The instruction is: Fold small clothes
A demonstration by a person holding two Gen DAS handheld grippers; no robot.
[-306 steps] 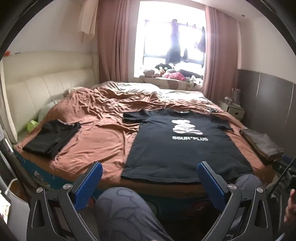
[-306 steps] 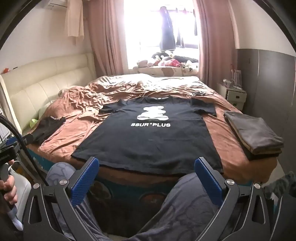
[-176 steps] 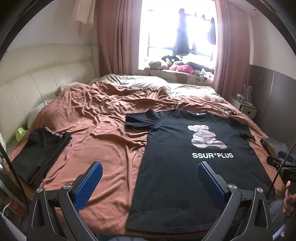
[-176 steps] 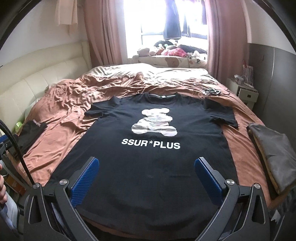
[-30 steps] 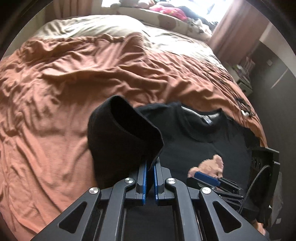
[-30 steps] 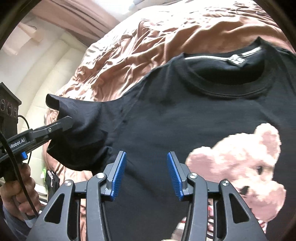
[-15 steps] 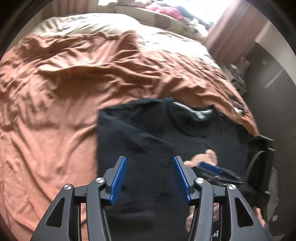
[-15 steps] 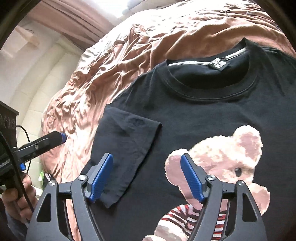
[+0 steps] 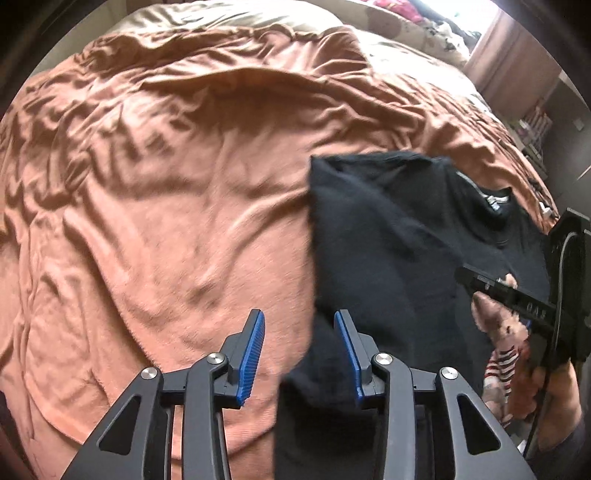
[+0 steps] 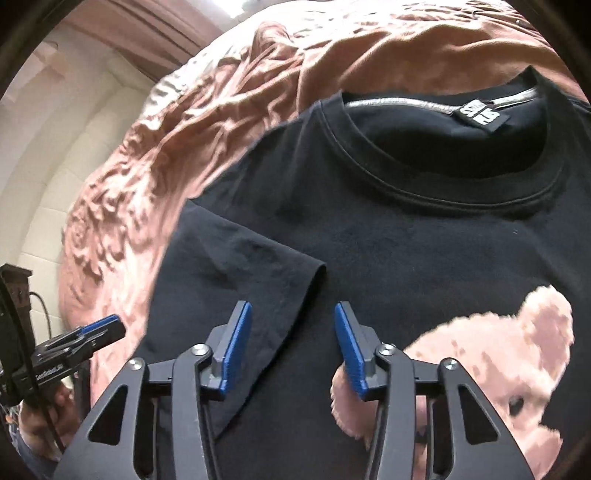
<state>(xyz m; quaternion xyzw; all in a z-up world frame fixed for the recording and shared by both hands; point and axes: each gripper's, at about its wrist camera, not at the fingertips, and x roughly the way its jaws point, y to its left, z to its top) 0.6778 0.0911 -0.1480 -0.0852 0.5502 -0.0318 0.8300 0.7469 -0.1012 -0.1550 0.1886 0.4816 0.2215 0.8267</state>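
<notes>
A black T-shirt (image 10: 424, 258) with a pink bear print (image 10: 517, 350) lies flat on the brown bedspread (image 9: 166, 203). Its left sleeve (image 10: 236, 280) is folded inward over the chest. In the left wrist view the shirt (image 9: 388, 258) fills the right half. My left gripper (image 9: 299, 354) is open and empty above the shirt's left edge. My right gripper (image 10: 291, 350) is open and empty just above the folded sleeve and chest. The left gripper also shows in the right wrist view (image 10: 88, 332), and the right gripper shows in the left wrist view (image 9: 517, 295).
The crumpled brown bedspread (image 10: 155, 147) spreads to the left of the shirt and beyond it. A cream padded headboard (image 10: 48, 129) stands at the far left. A beige sheet (image 9: 240, 14) lies at the far end of the bed.
My left gripper let go of the sleeve, which now lies folded on the chest, and moved left to the shirt's edge. My right gripper came lower over the sleeve and its jaws narrowed.
</notes>
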